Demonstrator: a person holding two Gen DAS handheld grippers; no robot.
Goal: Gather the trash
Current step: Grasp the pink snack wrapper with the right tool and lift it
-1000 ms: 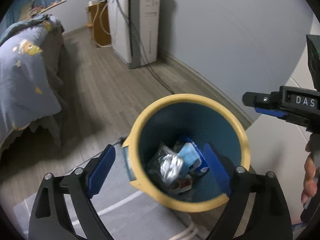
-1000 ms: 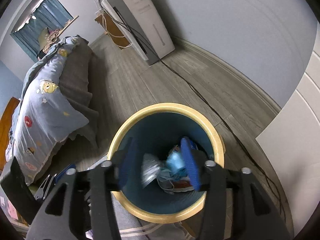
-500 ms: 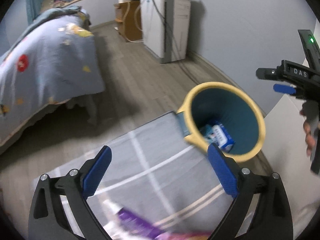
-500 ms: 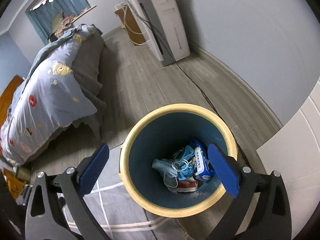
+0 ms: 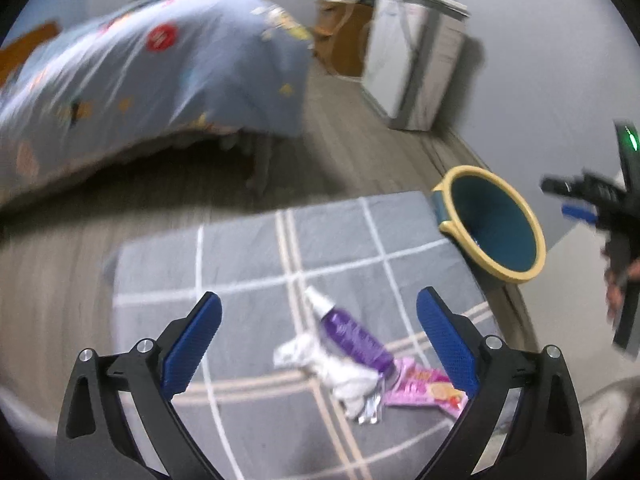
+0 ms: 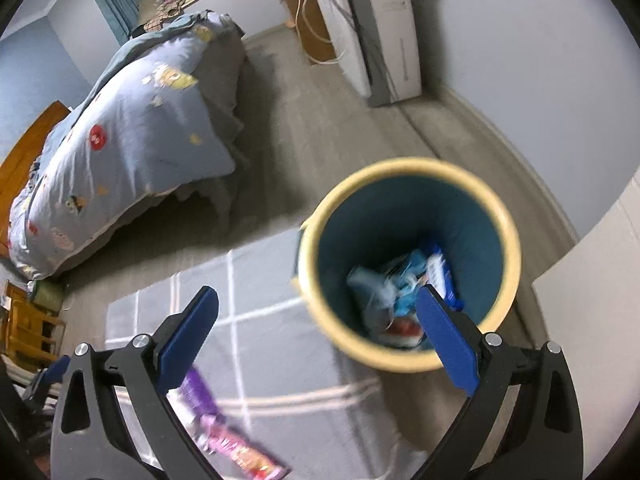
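My left gripper (image 5: 319, 304) hangs open over a grey checked rug (image 5: 248, 256), nothing between its fingers. Below it lie a purple spray bottle (image 5: 352, 336), a crumpled white wrapper (image 5: 336, 372) and a pink snack packet (image 5: 424, 390). The yellow-rimmed teal bin (image 5: 516, 276) stands at the rug's far right corner. My right gripper (image 6: 316, 292) is open and empty beside that bin (image 6: 400, 166), which holds blue packets (image 6: 404, 280). The purple bottle (image 6: 198, 396) and pink packet (image 6: 248, 456) show low in this view. The right gripper's black body (image 5: 600, 196) is held by a hand (image 5: 616, 284).
A bed with a blue printed quilt (image 5: 140, 80) fills the left. A white appliance (image 5: 416, 68) and a wooden cabinet (image 5: 344, 36) stand against the far wall. A white panel (image 6: 592, 280) rises just right of the bin. Wooden furniture (image 6: 24, 328) sits at far left.
My left gripper swung away from the bin to above the rug, bringing the bottle and wrappers into view. The right gripper's jaws opened wide and it drew back, so the bin now lies to its right.
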